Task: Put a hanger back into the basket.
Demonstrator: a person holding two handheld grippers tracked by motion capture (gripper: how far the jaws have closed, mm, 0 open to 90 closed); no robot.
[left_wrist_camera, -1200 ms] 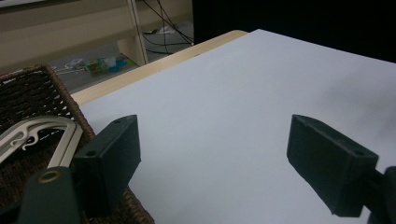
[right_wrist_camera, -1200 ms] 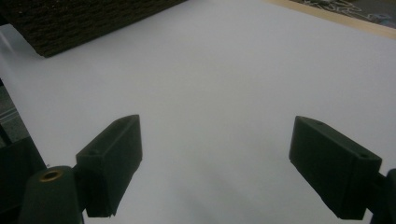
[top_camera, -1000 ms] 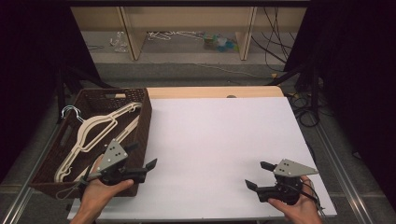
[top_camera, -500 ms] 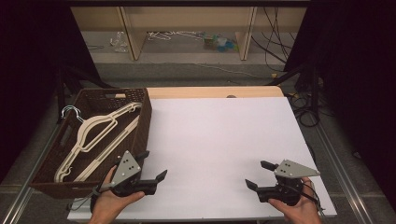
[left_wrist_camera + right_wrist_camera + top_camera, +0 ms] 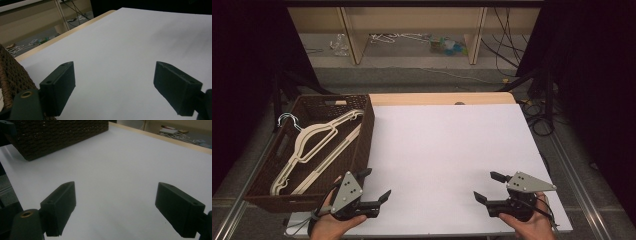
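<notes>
Since a second before, the left gripper (image 5: 374, 185) had slid right, off the basket's (image 5: 364, 130) near right corner onto the white table (image 5: 447, 150), while the right gripper (image 5: 487, 186) kept its near-right spot. Both had jaws spread wide, holding nothing. The hangers (image 5: 319, 142) lay in the basket at the table's left, just beside the left gripper.

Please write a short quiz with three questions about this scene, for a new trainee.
1. True or false: the left gripper holds a hanger.
2. Where do the cream hangers lie? A) on the white table top B) in the brown wicker basket C) in a hand
3. Are the fingers of the right gripper open or shut?

Key: 1. False, it holds nothing. 2. B. 3. Open.
</notes>
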